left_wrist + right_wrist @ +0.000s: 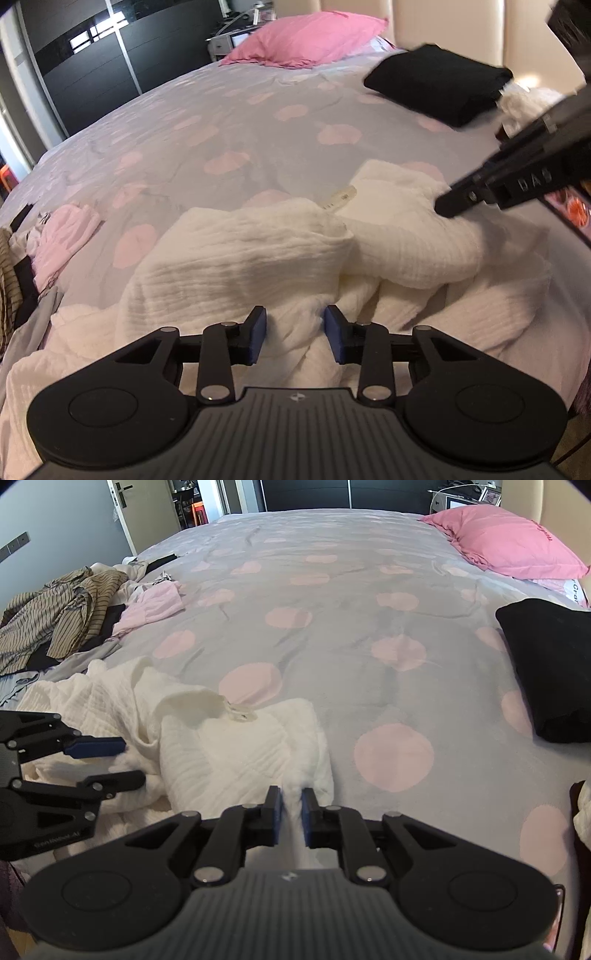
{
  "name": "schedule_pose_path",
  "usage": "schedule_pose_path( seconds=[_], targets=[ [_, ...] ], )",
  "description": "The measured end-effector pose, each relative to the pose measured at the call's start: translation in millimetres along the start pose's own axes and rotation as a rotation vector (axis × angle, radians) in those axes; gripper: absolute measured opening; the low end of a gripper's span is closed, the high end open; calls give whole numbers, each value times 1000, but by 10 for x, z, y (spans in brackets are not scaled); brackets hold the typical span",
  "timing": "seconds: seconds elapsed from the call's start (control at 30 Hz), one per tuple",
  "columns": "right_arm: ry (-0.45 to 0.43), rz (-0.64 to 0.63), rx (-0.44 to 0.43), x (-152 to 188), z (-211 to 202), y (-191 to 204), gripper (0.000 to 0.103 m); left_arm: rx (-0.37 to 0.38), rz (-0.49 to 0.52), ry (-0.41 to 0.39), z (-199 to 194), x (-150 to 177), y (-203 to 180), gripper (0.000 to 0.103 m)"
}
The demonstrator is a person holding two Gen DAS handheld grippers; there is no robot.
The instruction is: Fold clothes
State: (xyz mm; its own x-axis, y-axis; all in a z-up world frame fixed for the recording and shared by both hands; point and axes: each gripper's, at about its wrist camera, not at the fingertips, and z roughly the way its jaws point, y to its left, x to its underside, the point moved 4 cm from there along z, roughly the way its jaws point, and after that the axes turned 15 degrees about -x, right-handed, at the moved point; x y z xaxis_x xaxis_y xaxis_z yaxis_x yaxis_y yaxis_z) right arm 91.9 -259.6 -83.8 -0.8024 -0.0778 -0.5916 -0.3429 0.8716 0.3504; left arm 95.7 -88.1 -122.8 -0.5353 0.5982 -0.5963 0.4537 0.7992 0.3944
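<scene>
A crumpled white garment (258,254) of crinkled cloth lies on the near part of the bed, with a label (341,197) showing near its top. My left gripper (294,332) hovers open just above its near folds, nothing between the blue pads. My right gripper (291,814) is shut on a pinched edge of the white garment (243,753), which stretches forward from the jaws. In the left wrist view the right gripper (448,206) reaches in from the right, its tip on the cloth. The left gripper (122,760) appears open at the left of the right wrist view.
The bed cover (332,635) is grey with pink dots. A folded black garment (550,672) lies at the right, a pink pillow (513,542) at the head. A pile of striped, pink and grey clothes (66,613) sits at the left edge.
</scene>
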Motion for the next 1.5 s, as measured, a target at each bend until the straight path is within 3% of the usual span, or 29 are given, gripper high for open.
schedule_pose_path(
  seconds=[0.03, 0.1, 0.23, 0.37, 0.43, 0.67, 0.83, 1.0, 1.07, 1.13, 1.2, 1.5],
  targets=[
    [1, 4, -6, 4, 2, -4, 19, -4, 18, -1, 10, 15, -28, 35],
    [2, 13, -17, 12, 5, -12, 34, -6, 32, -2, 25, 37, -45, 38],
    [4, 31, -40, 27, 11, -28, 35, 10, 11, 6, 40, 32, -4, 37],
    [-6, 40, -43, 23, -18, -36, 14, 25, -28, -4, -11, 4, 82, 16],
    [-21, 37, -27, 4, -63, -34, 9, 25, -65, -20, -68, -28, 161, 5],
    [-41, 4, -44, -2, -231, 58, 7, -64, -290, -133, -466, -147, 788, 1],
    [-15, -75, -79, 74, -284, 281, 6, -112, -379, -152, -621, -122, 1148, 1],
    [3, -98, -55, 133, -284, 345, 6, -75, -255, -138, -635, -53, 904, 2],
    [3, -87, -49, 135, -294, 334, 6, -54, -203, -137, -639, -17, 758, 11],
    [-3, -83, -35, 135, -312, 329, 6, -28, -163, -138, -630, 11, 588, 31],
    [-3, -81, -25, 140, -308, 315, 6, -8, -114, -143, -606, 29, 407, 40],
    [9, -70, -16, 152, -247, 245, 6, -12, 31, -126, -295, -22, -159, 40]
  ],
)
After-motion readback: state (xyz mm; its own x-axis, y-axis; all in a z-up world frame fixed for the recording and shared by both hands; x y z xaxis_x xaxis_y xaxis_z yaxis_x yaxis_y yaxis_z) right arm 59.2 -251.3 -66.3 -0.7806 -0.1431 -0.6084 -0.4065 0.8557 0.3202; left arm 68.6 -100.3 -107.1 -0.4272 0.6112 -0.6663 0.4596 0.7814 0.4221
